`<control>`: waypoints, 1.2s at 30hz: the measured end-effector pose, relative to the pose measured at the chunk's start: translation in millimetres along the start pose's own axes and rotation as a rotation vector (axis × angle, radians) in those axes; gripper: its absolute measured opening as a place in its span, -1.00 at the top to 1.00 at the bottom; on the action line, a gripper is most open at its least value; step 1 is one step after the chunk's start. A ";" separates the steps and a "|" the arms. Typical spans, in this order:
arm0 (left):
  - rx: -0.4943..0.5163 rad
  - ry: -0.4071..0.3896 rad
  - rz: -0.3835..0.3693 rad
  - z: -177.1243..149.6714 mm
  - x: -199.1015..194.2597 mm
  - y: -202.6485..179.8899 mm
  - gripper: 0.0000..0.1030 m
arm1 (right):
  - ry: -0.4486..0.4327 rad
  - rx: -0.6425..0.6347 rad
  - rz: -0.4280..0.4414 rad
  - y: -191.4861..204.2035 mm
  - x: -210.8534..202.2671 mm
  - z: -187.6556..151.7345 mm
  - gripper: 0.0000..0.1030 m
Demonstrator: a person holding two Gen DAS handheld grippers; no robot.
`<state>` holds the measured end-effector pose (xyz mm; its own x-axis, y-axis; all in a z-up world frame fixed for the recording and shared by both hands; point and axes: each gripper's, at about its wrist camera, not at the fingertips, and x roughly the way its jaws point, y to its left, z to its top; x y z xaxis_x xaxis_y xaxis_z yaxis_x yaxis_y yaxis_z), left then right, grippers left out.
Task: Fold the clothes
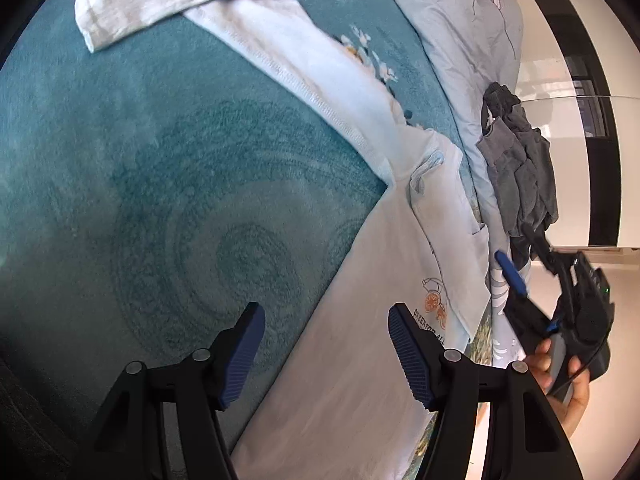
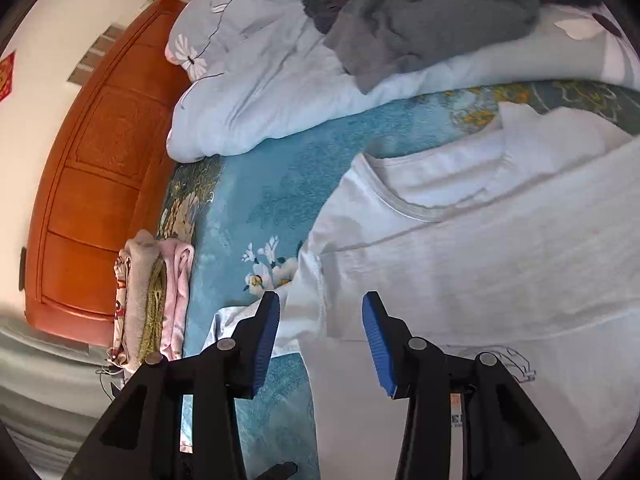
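Observation:
A white long-sleeved shirt (image 1: 360, 360) lies on the teal blanket (image 1: 160, 160), with one sleeve (image 1: 160, 4) stretched out and folded back at its end. My left gripper (image 1: 326, 320) is open above the shirt's side edge, nothing between its pads. In the right wrist view the shirt (image 2: 480, 260) shows its neckline and shoulder. My right gripper (image 2: 321, 308) is open over the shoulder seam, and the cloth lies flat below its pads. The same gripper (image 1: 520, 256), held in a hand, appears at the right of the left wrist view.
A heap of grey clothes (image 2: 420, 12) sits on the bunched light-blue duvet (image 2: 260, 92) beyond the shirt. A stack of folded clothes (image 2: 156, 292) lies by the wooden headboard (image 2: 100, 180). The bed's edge and a pale floor (image 1: 568, 60) are at the right.

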<state>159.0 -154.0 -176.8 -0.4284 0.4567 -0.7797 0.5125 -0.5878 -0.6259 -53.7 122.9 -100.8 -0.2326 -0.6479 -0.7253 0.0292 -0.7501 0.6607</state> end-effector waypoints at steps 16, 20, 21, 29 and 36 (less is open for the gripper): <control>0.520 0.066 0.809 143.0 -2.6 14.3 -0.33 | 0.068 0.187 -0.083 -87.1 -34.2 -72.2 0.14; 0.616 0.145 0.873 142.5 17.2 22.0 -0.33 | 0.084 0.179 -0.071 -79.5 -30.7 -73.5 0.14; 0.641 0.154 0.887 142.4 20.0 23.7 -0.32 | 0.088 0.174 -0.069 -77.6 -30.2 -73.5 0.14; 0.816 0.144 0.925 137.9 10.2 37.5 0.94 | 0.107 0.193 -0.060 -79.3 -26.8 -75.7 0.14; 0.673 0.122 0.781 164.0 -50.1 49.4 0.94 | 0.111 0.214 -0.054 -88.0 -27.3 -76.1 0.14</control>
<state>83.8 -315.5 -165.8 -0.0577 -0.1692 -0.9839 0.0776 -0.9833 0.1645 24.1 196.6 -153.8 -0.1194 -0.6274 -0.7695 -0.1897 -0.7463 0.6380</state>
